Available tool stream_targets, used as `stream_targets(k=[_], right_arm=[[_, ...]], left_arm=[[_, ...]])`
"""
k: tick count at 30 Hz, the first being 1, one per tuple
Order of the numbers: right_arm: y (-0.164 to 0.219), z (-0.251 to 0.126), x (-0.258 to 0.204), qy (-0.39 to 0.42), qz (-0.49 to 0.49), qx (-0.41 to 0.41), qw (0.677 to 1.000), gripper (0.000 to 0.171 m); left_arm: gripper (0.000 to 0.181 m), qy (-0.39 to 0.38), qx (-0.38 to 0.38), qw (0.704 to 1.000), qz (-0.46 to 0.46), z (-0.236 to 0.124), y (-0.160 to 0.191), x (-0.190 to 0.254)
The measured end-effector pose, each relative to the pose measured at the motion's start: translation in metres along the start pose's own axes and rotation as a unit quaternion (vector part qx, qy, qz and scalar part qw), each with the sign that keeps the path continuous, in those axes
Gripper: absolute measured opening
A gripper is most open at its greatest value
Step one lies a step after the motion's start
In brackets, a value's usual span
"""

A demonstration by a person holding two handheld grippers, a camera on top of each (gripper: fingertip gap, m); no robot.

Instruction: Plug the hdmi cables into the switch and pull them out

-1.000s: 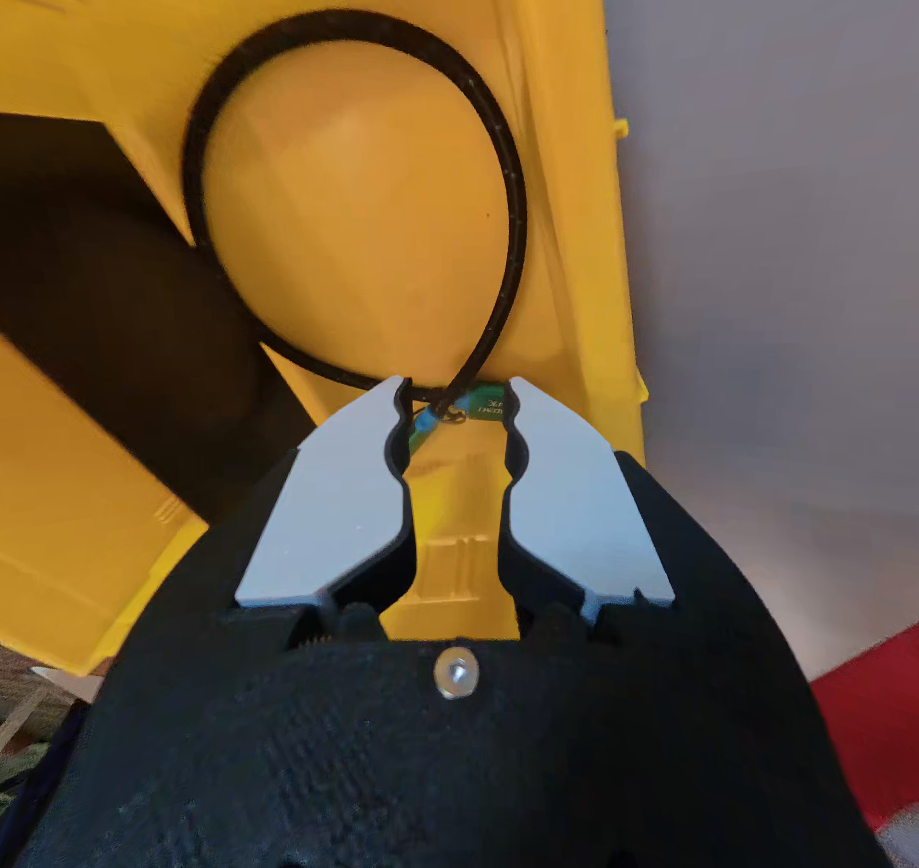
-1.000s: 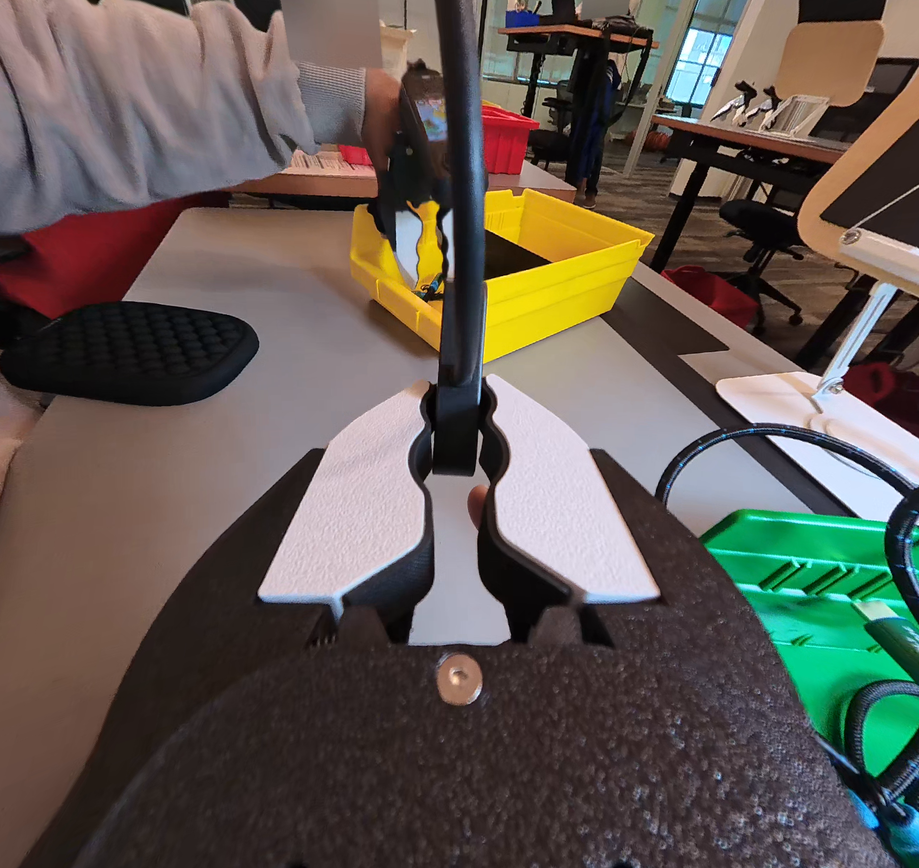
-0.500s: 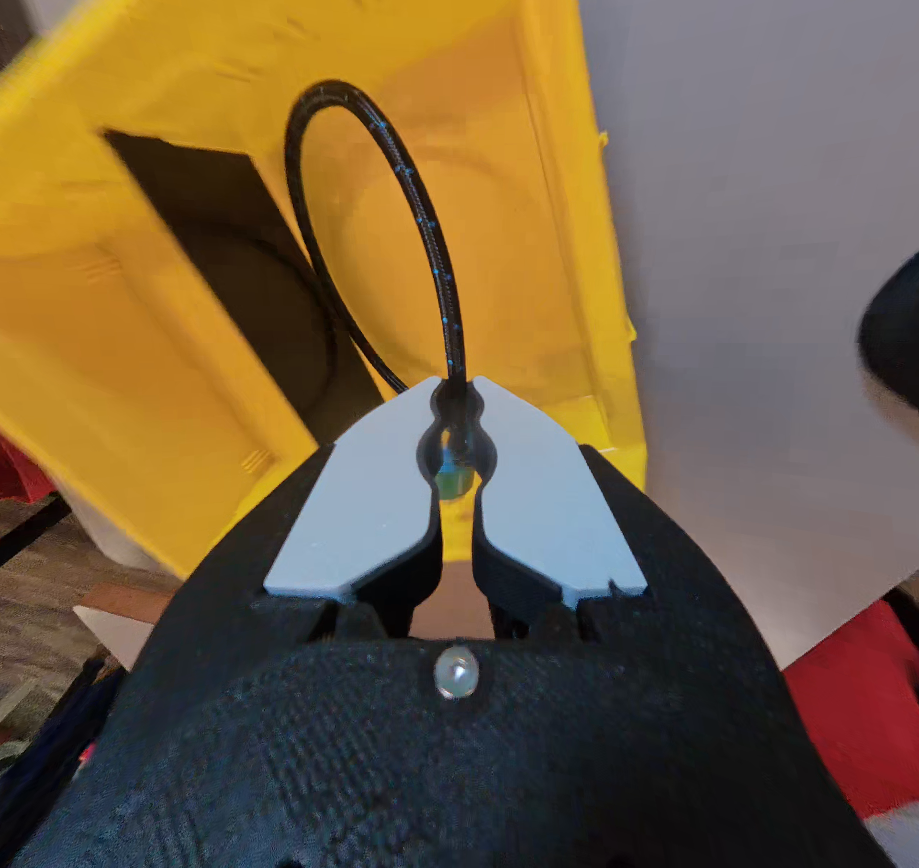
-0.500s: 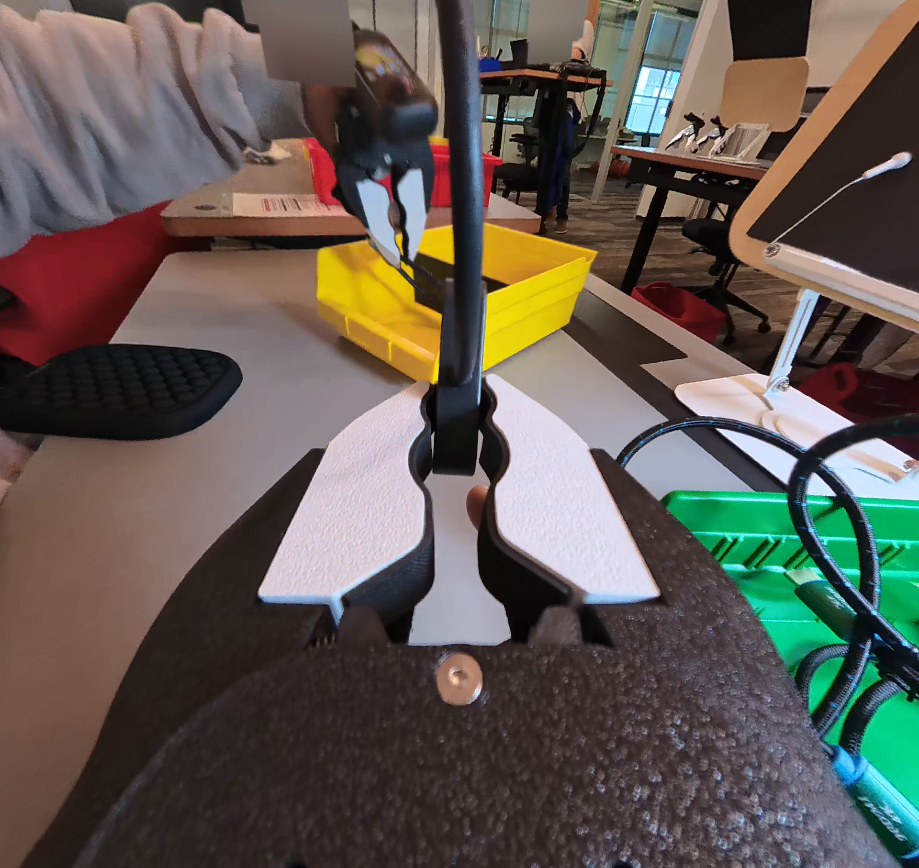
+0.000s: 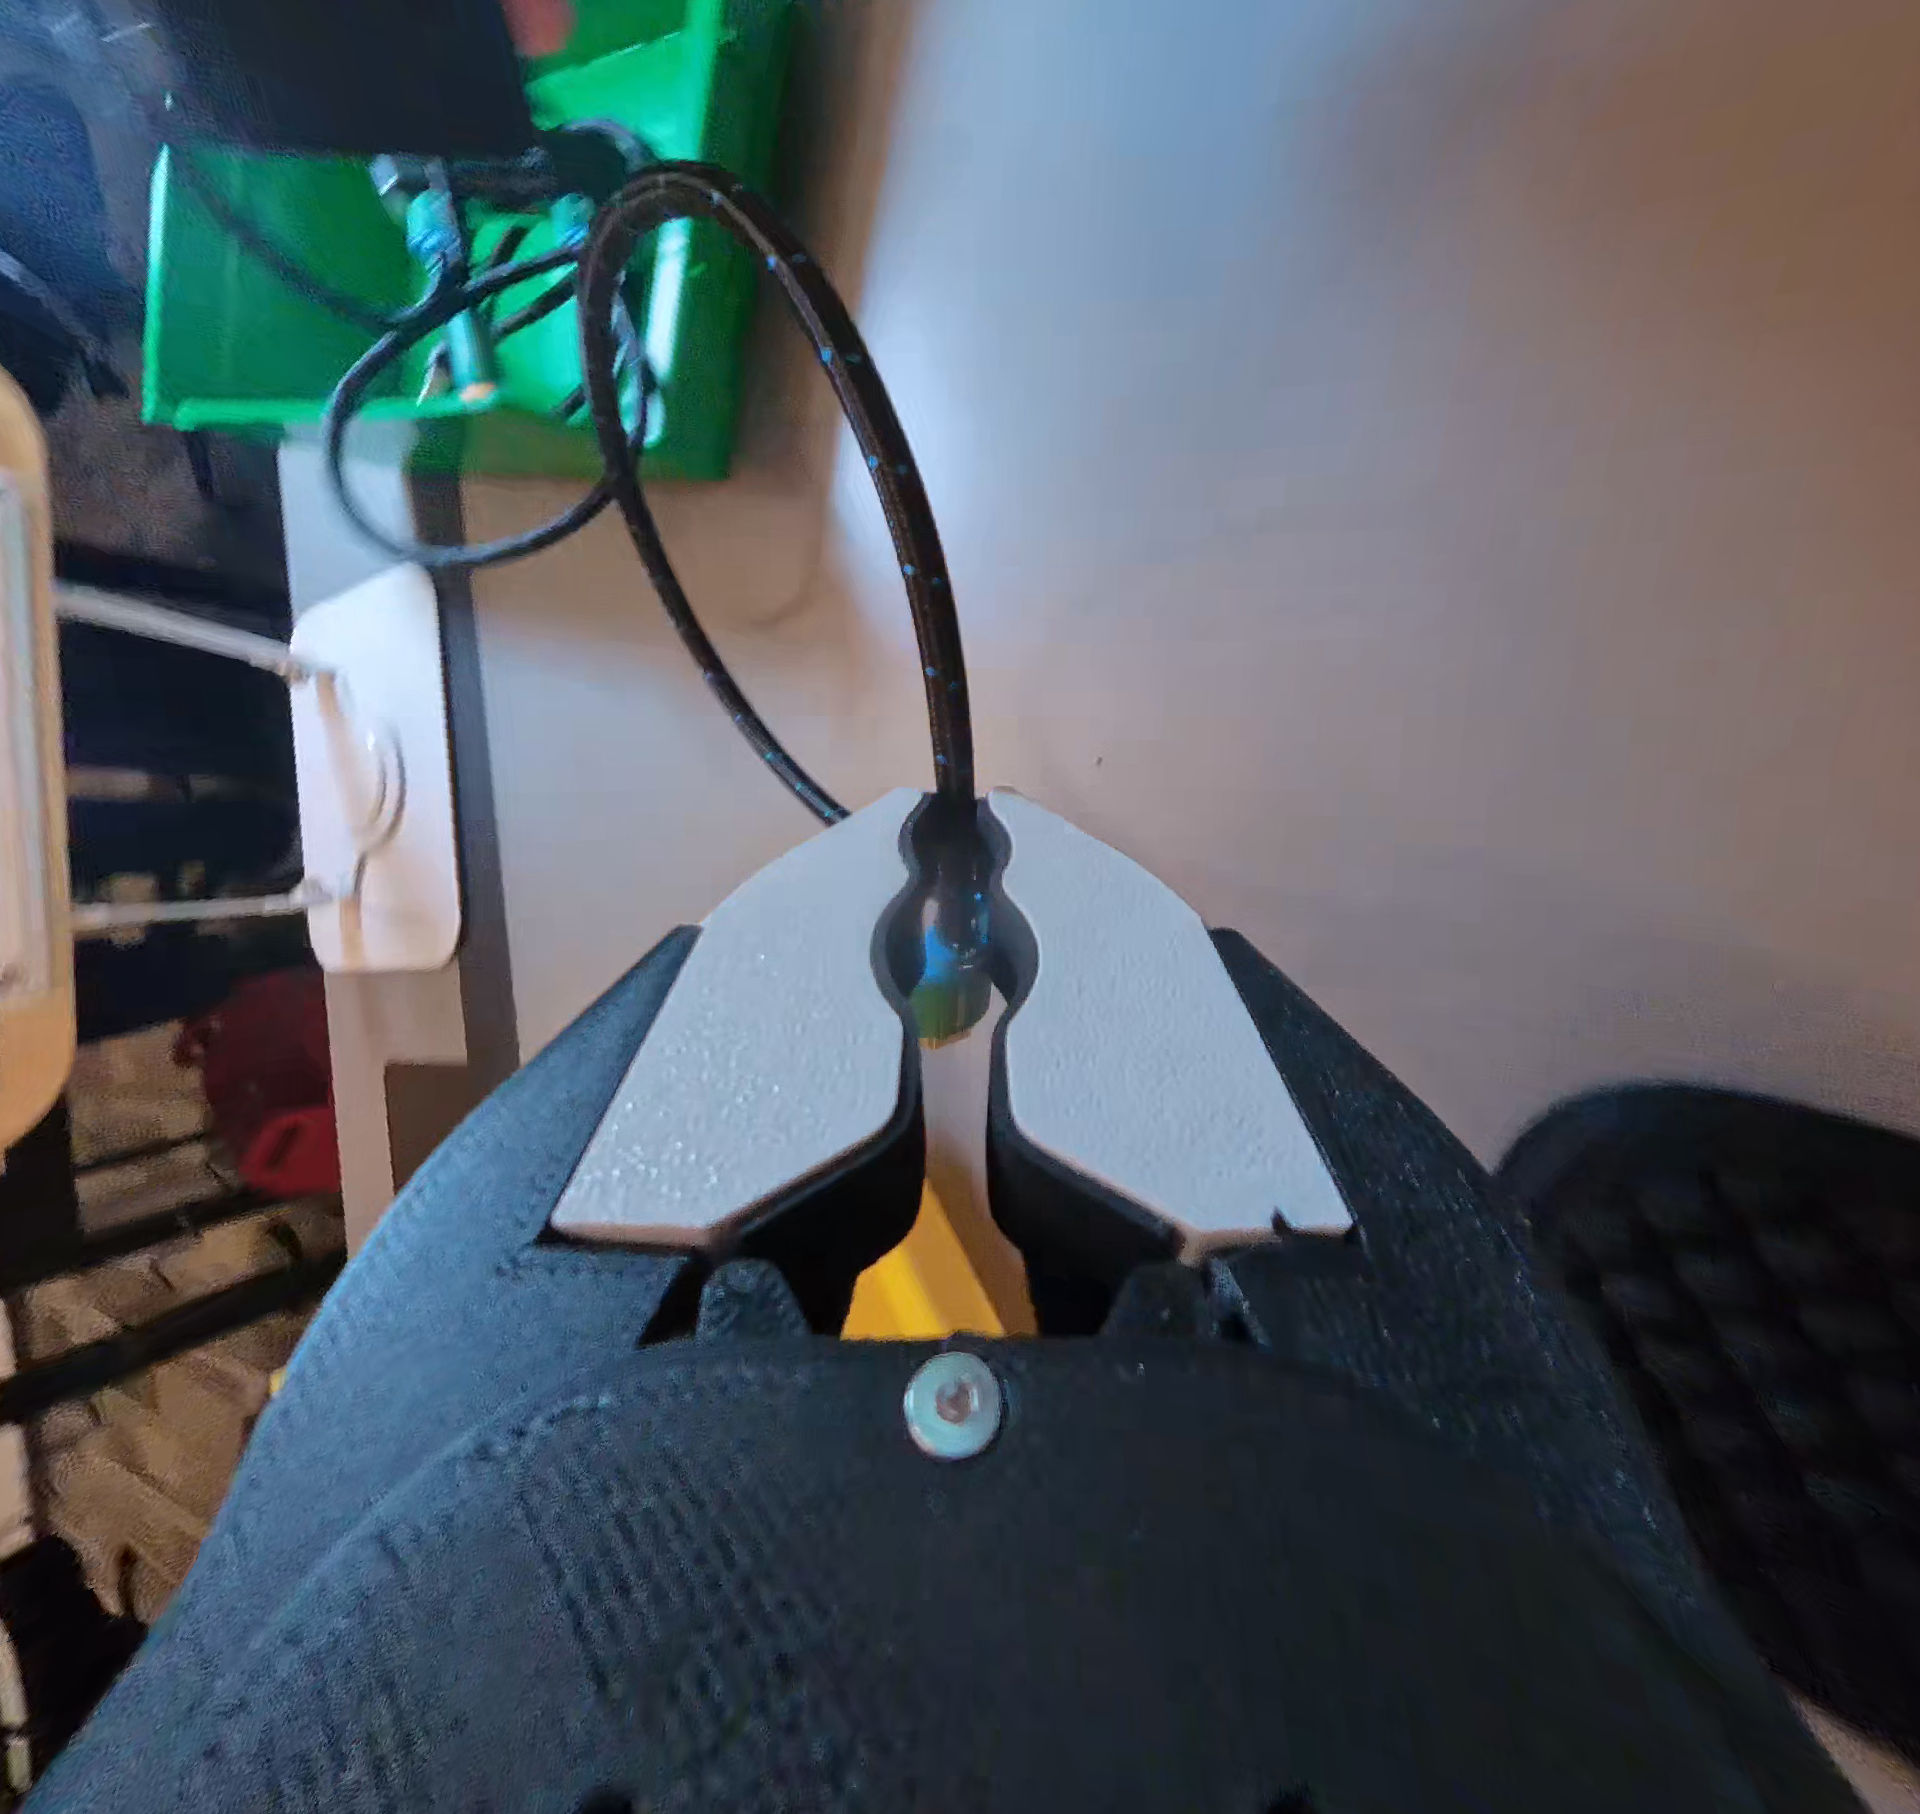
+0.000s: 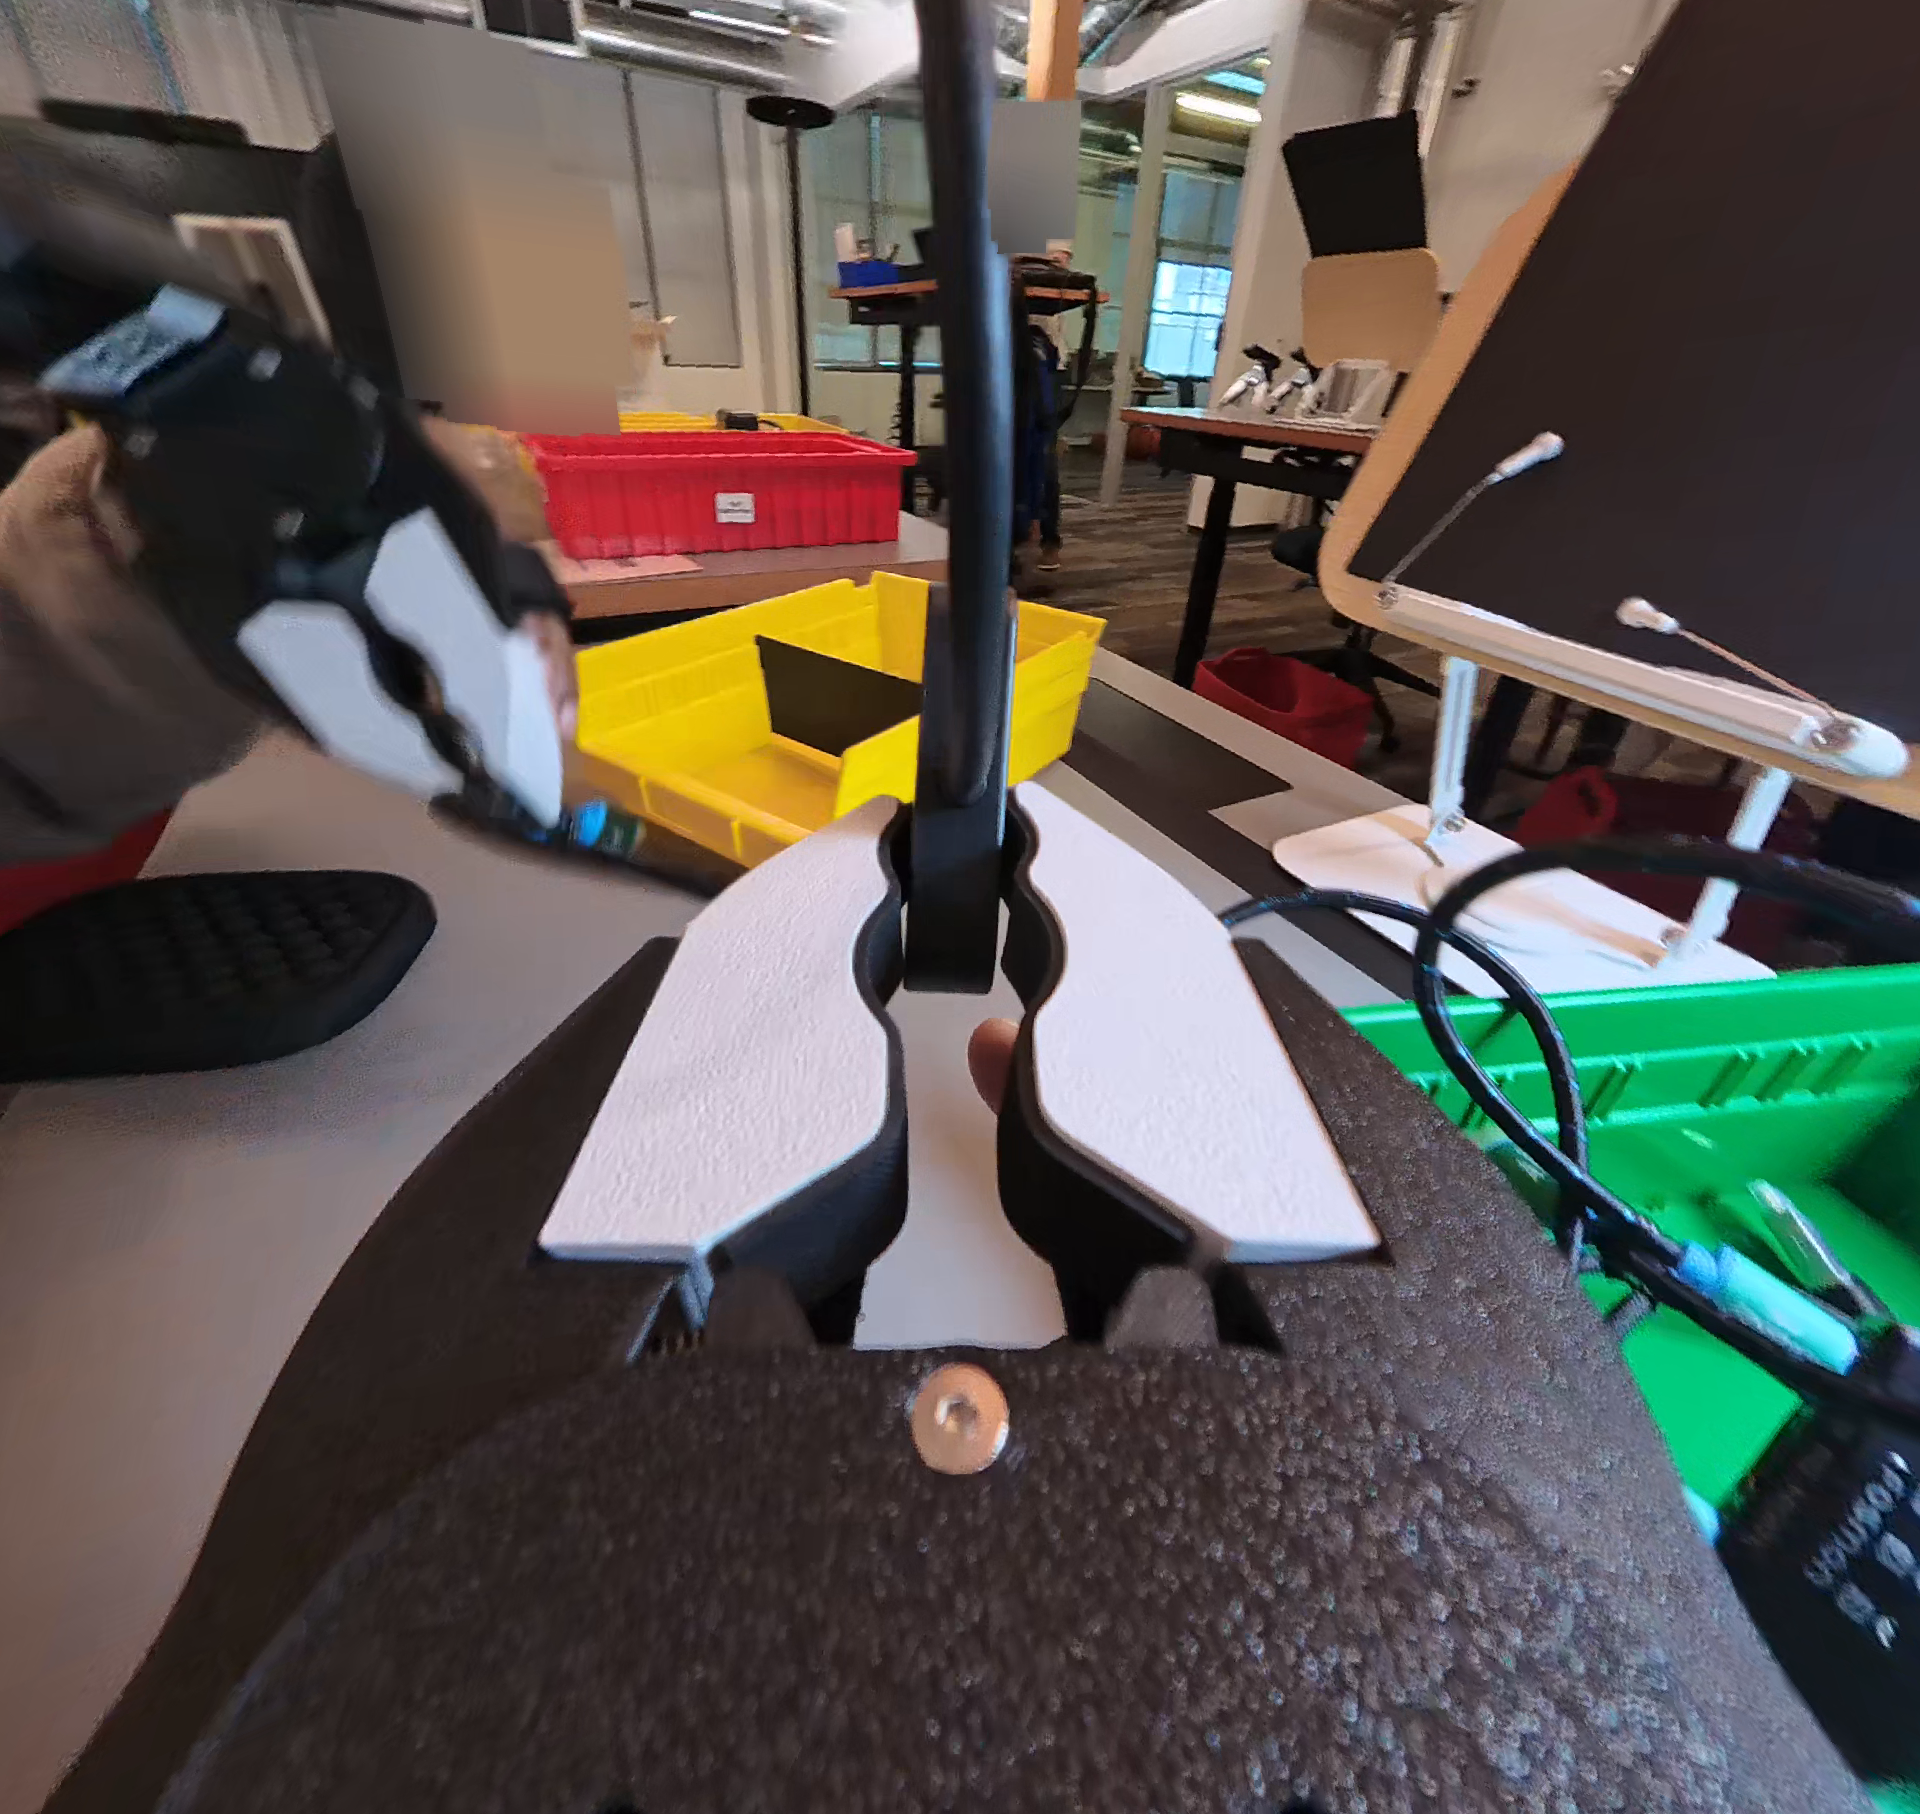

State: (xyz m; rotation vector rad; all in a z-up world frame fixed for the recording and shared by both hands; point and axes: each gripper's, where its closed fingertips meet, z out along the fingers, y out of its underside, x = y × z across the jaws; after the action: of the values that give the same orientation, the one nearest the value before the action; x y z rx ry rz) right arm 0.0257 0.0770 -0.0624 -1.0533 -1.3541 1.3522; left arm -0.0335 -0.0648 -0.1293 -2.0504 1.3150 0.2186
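Grey table [image 6: 208, 1193] holds yellow bin [image 6: 831, 725], green bin [image 6: 1662, 1058].

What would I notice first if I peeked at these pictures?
Probably the bright bins: a yellow bin in the middle of the grey table, and a green bin full of cables at the right. Then the two grippers: the right gripper pinches a black plug piece with a thick cable going up, and the left gripper grips a braided cable looping toward the green bin.

Black blue-flecked cable [image 5: 914, 559], green bin [image 5: 686, 143], yellow bin [image 6: 727, 725].
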Motion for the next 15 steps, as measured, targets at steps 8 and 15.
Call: stream_targets(k=[8,15], right_arm=[[0.019,-0.01,0.027,0.055,0.017,-0.01,0.998,0.015],[0.026,-0.006,0.031,0.056,0.021,-0.016,0.998,0.015]], left_arm=[[0.01,0.042,-0.055,0.995,0.067,0.082,0.034,0.027],[0.03,0.068,0.015,0.986,-0.153,0.051,0.044,0.003]])
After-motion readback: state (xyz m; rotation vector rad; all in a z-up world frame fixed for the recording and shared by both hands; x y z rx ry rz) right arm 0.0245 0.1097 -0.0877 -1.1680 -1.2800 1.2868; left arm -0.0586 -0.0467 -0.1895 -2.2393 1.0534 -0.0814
